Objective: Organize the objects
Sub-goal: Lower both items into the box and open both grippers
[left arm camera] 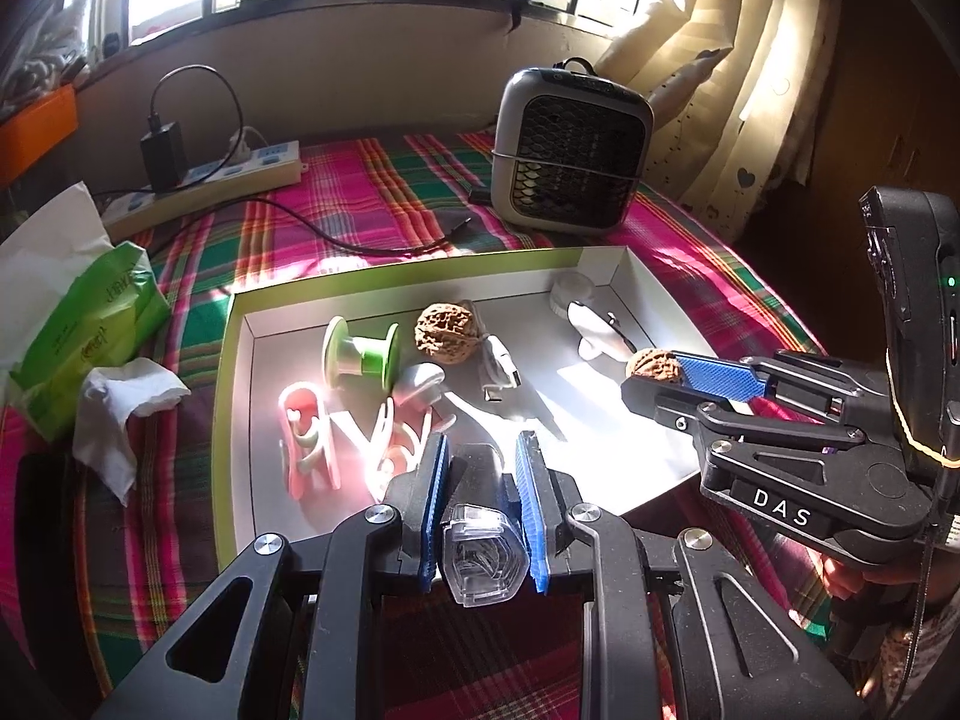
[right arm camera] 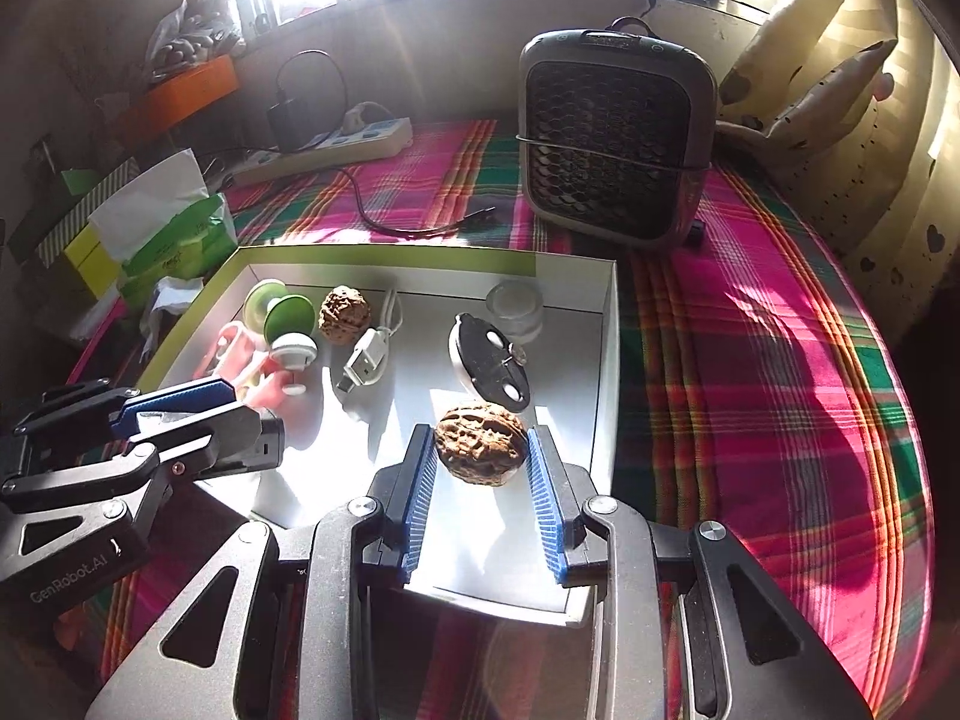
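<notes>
A white tray (left arm camera: 240, 324) with a green rim lies on the plaid cloth. My left gripper (left arm camera: 485, 443) is shut on a small black device with a clear cap (left arm camera: 483, 558), at the tray's near edge. My right gripper (right arm camera: 480, 441) is shut on a brown walnut (right arm camera: 480, 443), over the tray's near right part. From the left wrist view that walnut (left arm camera: 653, 363) shows at the right gripper's (left arm camera: 651, 373) tip. A second walnut (left arm camera: 447, 330), a green spool (left arm camera: 360, 354), a USB cable (left arm camera: 498, 369), pink clips (left arm camera: 306, 432) and a round black-and-white piece (right arm camera: 489, 360) lie in the tray.
A grey fan heater (left arm camera: 570, 150) stands behind the tray. A power strip (left arm camera: 210, 180) with a plugged-in charger and cable lies at the back left. A green tissue pack (left arm camera: 90, 324) and a crumpled tissue (left arm camera: 126, 408) sit left of the tray. Curtains hang on the right.
</notes>
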`<state>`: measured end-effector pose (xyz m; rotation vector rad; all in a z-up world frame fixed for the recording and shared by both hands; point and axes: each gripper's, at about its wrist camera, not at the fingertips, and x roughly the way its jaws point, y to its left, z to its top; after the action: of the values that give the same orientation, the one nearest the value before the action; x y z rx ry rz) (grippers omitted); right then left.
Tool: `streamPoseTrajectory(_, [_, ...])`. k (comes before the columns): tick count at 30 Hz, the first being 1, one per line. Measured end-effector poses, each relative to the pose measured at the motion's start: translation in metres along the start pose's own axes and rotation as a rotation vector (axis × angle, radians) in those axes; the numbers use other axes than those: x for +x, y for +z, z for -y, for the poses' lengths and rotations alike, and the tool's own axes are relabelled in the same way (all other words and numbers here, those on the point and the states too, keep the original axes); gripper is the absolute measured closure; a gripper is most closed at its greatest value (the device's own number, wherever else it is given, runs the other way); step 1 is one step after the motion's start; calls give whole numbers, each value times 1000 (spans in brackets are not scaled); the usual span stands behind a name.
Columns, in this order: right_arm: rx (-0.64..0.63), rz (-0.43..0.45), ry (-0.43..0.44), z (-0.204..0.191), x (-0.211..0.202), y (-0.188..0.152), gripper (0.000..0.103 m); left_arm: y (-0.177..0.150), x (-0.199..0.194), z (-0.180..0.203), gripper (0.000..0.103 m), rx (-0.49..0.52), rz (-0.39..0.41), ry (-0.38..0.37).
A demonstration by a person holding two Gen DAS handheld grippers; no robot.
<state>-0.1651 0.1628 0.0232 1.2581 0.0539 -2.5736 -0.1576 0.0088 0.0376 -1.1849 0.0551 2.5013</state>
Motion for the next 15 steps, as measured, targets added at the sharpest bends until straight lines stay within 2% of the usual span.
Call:
streamPoseTrajectory(7, [-10,-21,-9,-1,7,3,71,0,0,1,83,18,-12,15])
streamPoseTrajectory(15, [-39,-26,-14,-6,13,5,71,-4,7,1,82,31,-66,28])
